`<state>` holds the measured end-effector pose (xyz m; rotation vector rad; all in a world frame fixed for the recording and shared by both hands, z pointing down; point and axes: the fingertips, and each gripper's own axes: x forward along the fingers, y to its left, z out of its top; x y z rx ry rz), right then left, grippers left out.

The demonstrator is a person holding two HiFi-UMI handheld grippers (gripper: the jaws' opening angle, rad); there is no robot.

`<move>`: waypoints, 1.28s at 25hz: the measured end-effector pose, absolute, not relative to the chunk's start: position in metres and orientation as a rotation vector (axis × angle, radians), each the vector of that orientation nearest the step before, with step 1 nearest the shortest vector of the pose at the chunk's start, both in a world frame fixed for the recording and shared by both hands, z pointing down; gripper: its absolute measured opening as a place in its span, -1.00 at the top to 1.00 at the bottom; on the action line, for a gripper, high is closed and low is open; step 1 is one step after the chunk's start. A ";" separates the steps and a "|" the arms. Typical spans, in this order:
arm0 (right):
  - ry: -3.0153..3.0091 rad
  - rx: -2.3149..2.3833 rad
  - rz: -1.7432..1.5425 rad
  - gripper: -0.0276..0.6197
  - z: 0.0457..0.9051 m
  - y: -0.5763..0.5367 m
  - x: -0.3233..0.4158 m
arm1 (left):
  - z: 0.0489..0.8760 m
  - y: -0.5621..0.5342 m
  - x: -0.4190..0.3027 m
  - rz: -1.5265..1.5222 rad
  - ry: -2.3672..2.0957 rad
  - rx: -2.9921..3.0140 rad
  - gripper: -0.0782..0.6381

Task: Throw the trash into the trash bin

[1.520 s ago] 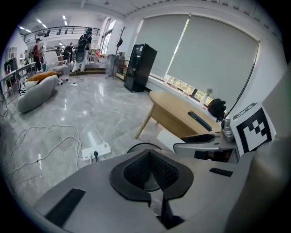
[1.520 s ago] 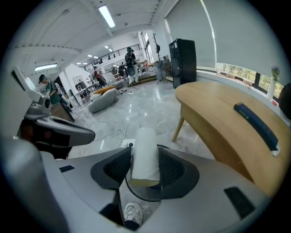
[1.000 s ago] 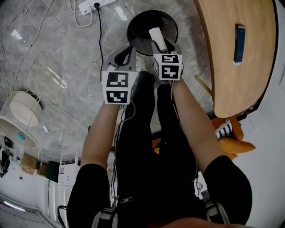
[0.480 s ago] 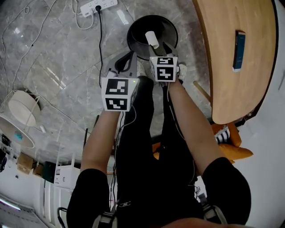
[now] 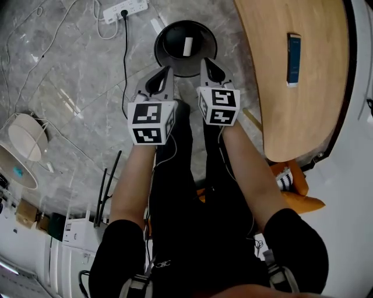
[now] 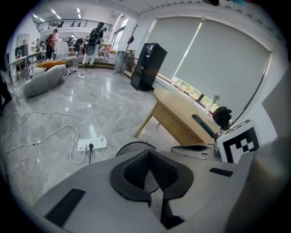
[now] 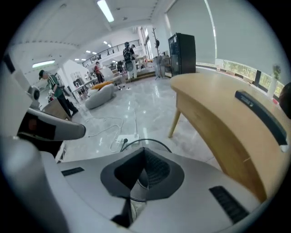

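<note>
1. A white piece of trash (image 5: 187,46) lies at the bottom of the round black trash bin (image 5: 166,55). The bin stands on the grey marble floor (image 5: 70,75), near the curved wooden surface (image 5: 274,105). By the look of it, the throw is already made.
2. The right tongs (image 5: 208,67) hang above the near rim of the bin and point steeply down at it. Their jaws have just closed, and the right gripper view shows nothing between them, only the bin's rim beyond. It looks like an empty close, most likely a reset after letting go.
3. The left tongs (image 5: 163,74) hang just beside the right pair, likewise over the bin's near edge. Their jaws also meet with nothing in them. This hand seems to ride along as a companion and has no load of its own.
4. Both forearms (image 5: 247,163) reach straight ahead over the person's dark-clad legs. That posture puts the tools close above the bin's mouth, where anything released would drop inside and not onto the floor.
5. A slim dark device (image 5: 293,58) rests on the surface, well apart from the bin. A white power strip (image 5: 122,8) lies on the floor beyond the bin. Neither looks like trash, and these views do not show whether more trash waits elsewhere.
</note>
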<state>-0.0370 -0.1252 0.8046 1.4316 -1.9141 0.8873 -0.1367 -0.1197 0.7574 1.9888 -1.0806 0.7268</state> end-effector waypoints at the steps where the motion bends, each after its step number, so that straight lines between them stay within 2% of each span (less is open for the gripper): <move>1: -1.938 1.447 0.880 0.88 0.788 -0.126 -0.031 | 0.747 -0.121 -0.130 0.713 -1.095 1.996 0.75; 8: -2.112 1.519 0.686 0.88 0.666 -0.132 0.015 | 0.662 -0.126 -0.076 0.613 -1.180 2.081 0.75; 14: -2.181 1.672 0.613 0.88 0.573 -0.131 0.087 | 0.574 -0.129 -0.011 0.514 -1.235 2.192 0.75; 19: -2.202 1.817 0.553 0.88 0.514 -0.128 0.148 | 0.536 -0.126 0.041 0.495 -1.213 2.251 0.75; 25: -2.184 1.947 0.576 0.88 0.491 -0.117 0.216 | 0.521 -0.122 0.093 0.502 -1.193 2.287 0.75; 32: -2.152 1.917 0.640 0.87 0.523 -0.110 0.256 | 0.536 -0.110 0.127 0.527 -1.173 2.271 0.75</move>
